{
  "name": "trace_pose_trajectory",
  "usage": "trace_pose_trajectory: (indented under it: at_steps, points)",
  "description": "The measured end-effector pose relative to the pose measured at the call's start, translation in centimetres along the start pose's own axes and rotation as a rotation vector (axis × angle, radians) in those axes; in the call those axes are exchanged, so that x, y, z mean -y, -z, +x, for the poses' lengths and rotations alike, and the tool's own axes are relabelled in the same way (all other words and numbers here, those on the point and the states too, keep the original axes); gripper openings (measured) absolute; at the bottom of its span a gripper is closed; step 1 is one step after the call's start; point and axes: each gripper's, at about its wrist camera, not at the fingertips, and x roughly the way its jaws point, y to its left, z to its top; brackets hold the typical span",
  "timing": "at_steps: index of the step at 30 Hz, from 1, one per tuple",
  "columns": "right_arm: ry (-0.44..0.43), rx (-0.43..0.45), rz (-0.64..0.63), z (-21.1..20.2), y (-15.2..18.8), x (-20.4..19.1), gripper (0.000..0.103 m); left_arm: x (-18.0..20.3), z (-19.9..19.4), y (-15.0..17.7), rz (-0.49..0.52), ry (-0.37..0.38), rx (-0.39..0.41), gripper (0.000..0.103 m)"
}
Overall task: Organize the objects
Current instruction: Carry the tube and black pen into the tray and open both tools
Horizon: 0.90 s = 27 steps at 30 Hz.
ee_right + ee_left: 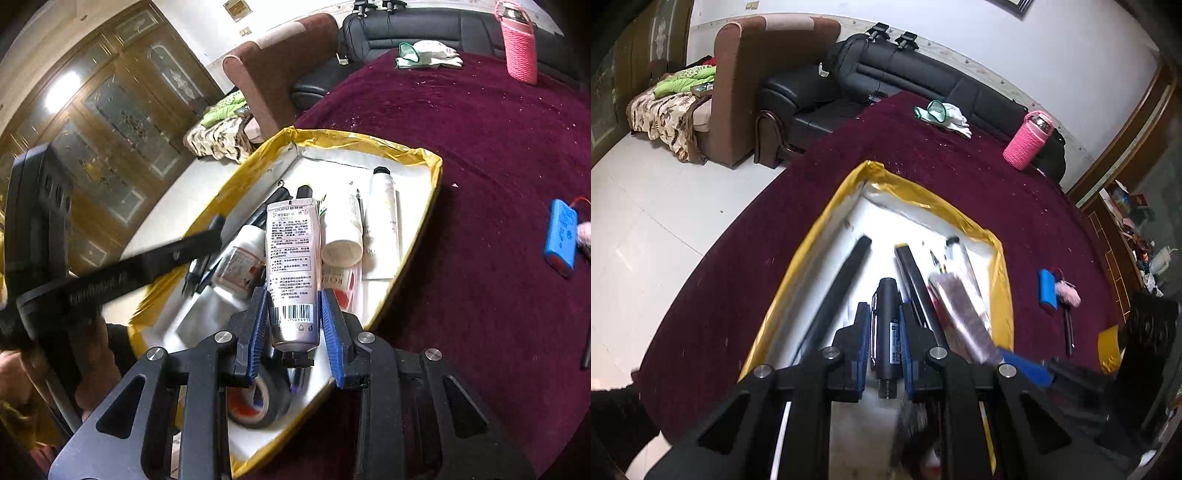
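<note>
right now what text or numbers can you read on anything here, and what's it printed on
"ounsi", roughly, tops the silver squeeze tube in the right gripper; its fine print and barcode digits are too small.
"ROS", partly hidden: white-and-red tube.
Label on the black pen-shaped cylinder in the left gripper: unreadable.

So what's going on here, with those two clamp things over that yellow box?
A person is tidying small items into a yellow-edged box on a maroon-covered table, using a handheld tool in each hand. The left tool is clamped on a black pen-like cylinder above the box. The right tool holds a silver tube over bottles and a roll of tape already inside. A blue battery pack and a pink bottle sit outside on the cloth.
</note>
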Motion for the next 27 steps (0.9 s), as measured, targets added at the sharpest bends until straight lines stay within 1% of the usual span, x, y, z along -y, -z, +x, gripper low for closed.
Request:
trace_pose_trajectory:
  at_steps: [2, 4, 6, 7, 12, 16, 19, 21, 23, 24, 25, 26, 27]
  points:
    - [-0.009, -0.016, 0.015, 0.9, -0.3, 0.4, 0.029, 0.1, 0.8, -0.9, 0.015, 0.003, -0.005, 0.013]
    - [-0.023, -0.026, 0.027, 1.2, -0.3, 0.7, 0.029, 0.1, 2.1, -1.9, 0.019, 0.007, -0.027, 0.013]
    - [-0.012, -0.02, 0.025, 1.4, -0.3, 0.9, 0.029, 0.2, 3.0, -2.6, 0.023, 0.0, -0.048, 0.013]
    - [-0.001, -0.018, 0.026, 1.4, -0.4, 0.9, 0.029, 0.4, 3.3, -2.9, 0.03, -0.01, -0.056, 0.013]
    - [-0.013, -0.018, 0.031, 1.5, -0.4, 1.3, 0.029, 1.4, 5.3, -3.7, 0.067, -0.023, -0.105, 0.013]
    - [-0.019, -0.021, 0.04, 1.5, -0.5, 1.5, 0.03, 1.2, 6.2, -3.8, 0.052, -0.037, -0.13, 0.013]
    - [-0.021, -0.014, 0.038, 1.3, -0.3, 1.4, 0.03, 0.7, 6.2, -3.5, 0.02, -0.019, -0.133, 0.014]
    - [-0.021, -0.011, 0.032, 1.2, -0.2, 1.4, 0.03, 0.5, 5.5, -3.4, -0.004, -0.003, -0.126, 0.021]
    - [-0.034, -0.007, 0.033, 0.7, 0.0, 1.5, 0.03, 0.5, 4.1, -3.1, -0.019, -0.002, -0.09, 0.039]
    - [-0.042, 0.0, 0.034, 0.3, 0.2, 1.5, 0.03, 0.7, 2.8, -2.8, -0.018, 0.004, -0.054, 0.043]
    - [-0.053, 0.016, 0.032, -0.3, 0.4, 1.5, 0.03, 1.0, 1.6, -2.4, -0.008, 0.011, -0.023, 0.052]
    - [-0.065, 0.035, 0.027, -1.1, 0.7, 1.6, 0.031, 1.3, 0.6, -1.9, 0.0, 0.017, 0.004, 0.055]
    - [-0.072, 0.045, 0.024, -1.8, 1.1, 1.6, 0.032, 1.6, -0.4, -1.3, 0.004, 0.022, 0.026, 0.056]
